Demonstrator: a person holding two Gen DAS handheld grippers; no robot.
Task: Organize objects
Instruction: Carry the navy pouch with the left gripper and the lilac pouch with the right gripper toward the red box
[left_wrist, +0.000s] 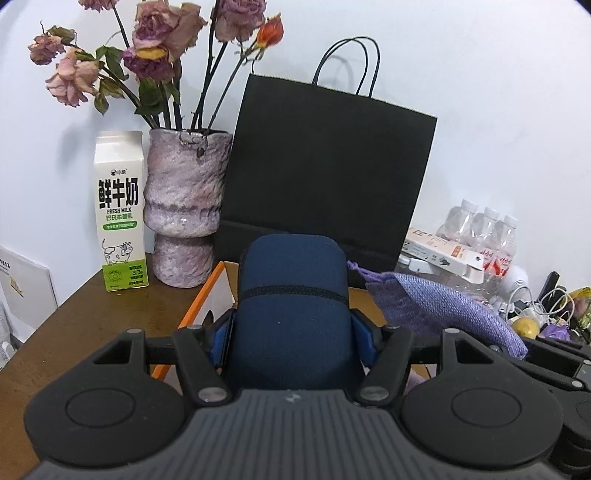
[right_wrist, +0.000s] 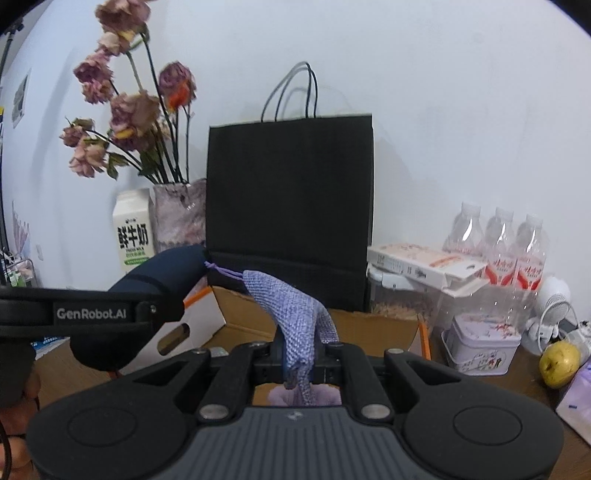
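1. Your left gripper is squeezed around a dark blue zip case. In the left view the case sits at the middle and points up to 12 o'clock.
2. Your right gripper is pinched on a purple woven pouch. The pouch sticks up and flops over to 11 o'clock, with its little cord near the blue case.
3. Both things hang in the air above an open cardboard box with an orange edge. I think the box is where they go.
4. The two things are very close. If you swing one, it may bump the other and knock it loose.
5. The pouch is soft and held only by a small bit. It could slip out if you shake it.
6. Behind the box stands a black paper bag at 12 o'clock. Push too far and it may tip over.
7. At 10 o'clock in the left view are a milk carton and a purple vase with dried roses. A wide swing left could knock them down.
8. At 3 o'clock in the right view are water bottles, a small tin and a yellow pear. Keep away from those too.
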